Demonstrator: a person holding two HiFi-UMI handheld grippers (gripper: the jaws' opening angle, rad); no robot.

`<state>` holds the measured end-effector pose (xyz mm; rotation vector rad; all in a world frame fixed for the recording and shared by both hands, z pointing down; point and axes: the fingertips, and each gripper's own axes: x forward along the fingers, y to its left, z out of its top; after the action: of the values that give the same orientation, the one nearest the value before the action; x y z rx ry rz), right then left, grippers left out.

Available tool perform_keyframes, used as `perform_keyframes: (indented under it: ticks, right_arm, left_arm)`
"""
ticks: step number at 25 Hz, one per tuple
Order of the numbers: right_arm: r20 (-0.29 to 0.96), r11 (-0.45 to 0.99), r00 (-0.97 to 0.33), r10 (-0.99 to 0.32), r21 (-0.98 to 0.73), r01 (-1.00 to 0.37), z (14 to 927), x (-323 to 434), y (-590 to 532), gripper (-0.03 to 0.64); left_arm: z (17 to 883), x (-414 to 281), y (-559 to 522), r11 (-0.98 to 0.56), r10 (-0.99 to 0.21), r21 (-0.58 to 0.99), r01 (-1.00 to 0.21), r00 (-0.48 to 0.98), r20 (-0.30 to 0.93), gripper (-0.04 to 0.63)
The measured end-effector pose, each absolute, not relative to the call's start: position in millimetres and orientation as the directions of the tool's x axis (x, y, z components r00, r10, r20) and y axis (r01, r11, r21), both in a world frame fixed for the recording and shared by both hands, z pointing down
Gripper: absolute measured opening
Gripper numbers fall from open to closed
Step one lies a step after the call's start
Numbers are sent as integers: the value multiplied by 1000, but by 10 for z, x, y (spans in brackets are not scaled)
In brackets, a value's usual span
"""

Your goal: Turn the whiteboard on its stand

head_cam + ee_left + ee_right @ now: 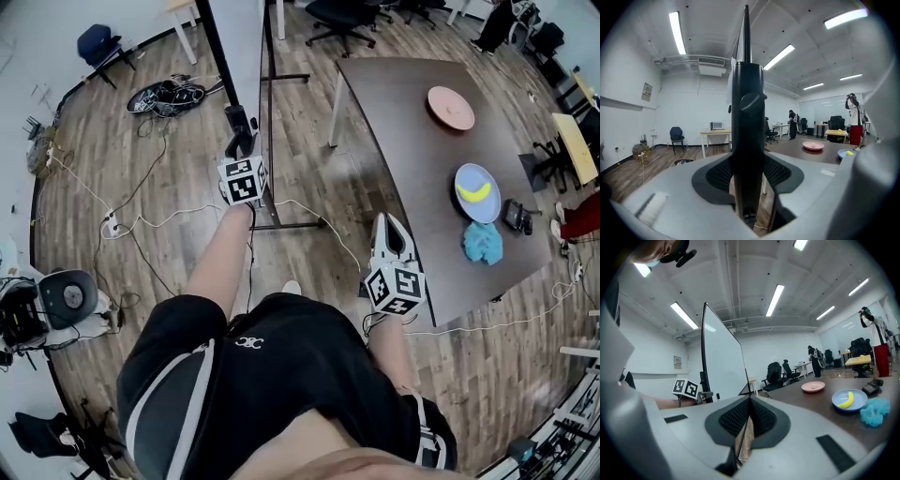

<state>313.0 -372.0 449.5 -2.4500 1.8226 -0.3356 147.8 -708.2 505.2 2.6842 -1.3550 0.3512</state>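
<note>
The whiteboard [236, 45] stands at the top of the head view, a white panel in a black frame on a black floor stand [291, 226]. My left gripper [240, 124] is shut on the frame's black upright post [746, 122], which fills the gap between the jaws in the left gripper view. My right gripper [388, 228] hangs by the near corner of the dark table, shut, with nothing between its jaws [749, 416]. In the right gripper view the whiteboard [723, 369] stands edge-on at the left, with the left gripper's marker cube [686, 388] beside it.
A dark table [412, 159] to the right holds a pink plate [451, 107], a blue plate with a banana [478, 192], a blue cloth [481, 243] and a black device [517, 217]. White cables [141, 220] trail over the wood floor. Office chairs [339, 17] stand behind.
</note>
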Motion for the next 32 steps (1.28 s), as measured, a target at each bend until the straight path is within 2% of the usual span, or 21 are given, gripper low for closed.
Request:
perform_keyframes:
  ticks: [15, 32]
  right_arm:
    - [138, -209, 186, -973, -177, -962, 4552, 2927, -3634, 6]
    - [164, -6, -22, -986, -167, -986, 4672, 2360, -3516, 6]
  left_arm:
    - [5035, 1304, -6413, -633, -748, -14, -774, 607, 268, 198]
    - [5054, 1000, -5563, -660, -730, -31, -751, 630, 265, 196]
